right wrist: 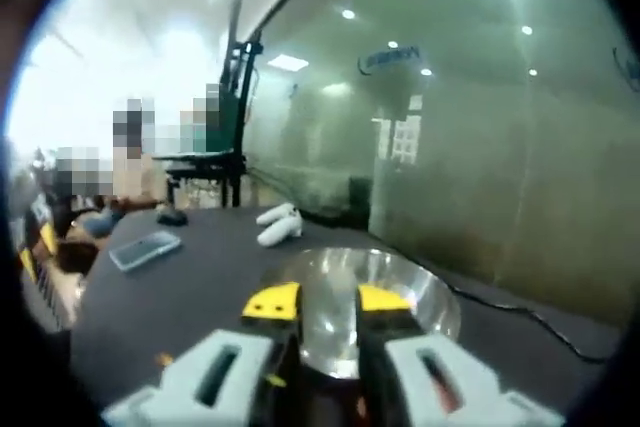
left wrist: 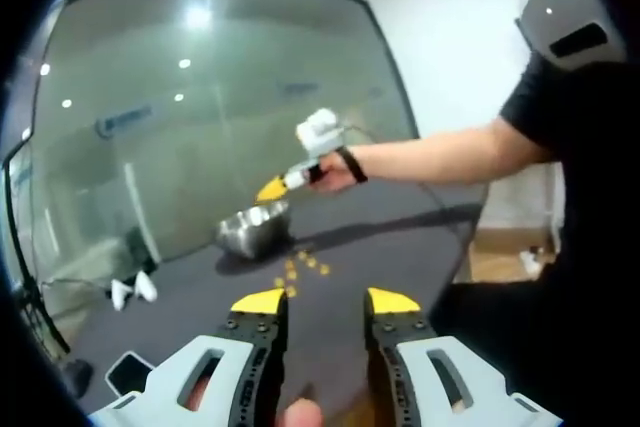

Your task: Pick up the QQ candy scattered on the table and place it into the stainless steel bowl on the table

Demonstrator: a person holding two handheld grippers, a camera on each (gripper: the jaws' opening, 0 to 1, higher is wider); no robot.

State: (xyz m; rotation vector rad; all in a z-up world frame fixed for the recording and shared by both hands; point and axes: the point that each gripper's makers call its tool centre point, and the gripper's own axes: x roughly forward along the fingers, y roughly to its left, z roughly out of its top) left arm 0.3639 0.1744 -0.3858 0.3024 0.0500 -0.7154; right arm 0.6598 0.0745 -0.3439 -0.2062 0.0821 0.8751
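Several small orange QQ candies lie scattered on the dark table, just in front of the stainless steel bowl. My left gripper hangs open above the near part of the table, short of the candies, with nothing between its yellow tips. A person's hand holds my right gripper just over the bowl. In the right gripper view the right gripper stands open over the bowl, and the shiny inside shows through the gap. One orange candy lies on the table at lower left.
Two white controllers lie beyond the bowl, with a phone and a black mouse to their left. A glass wall runs behind the table. A black cable trails off right. People sit at back left.
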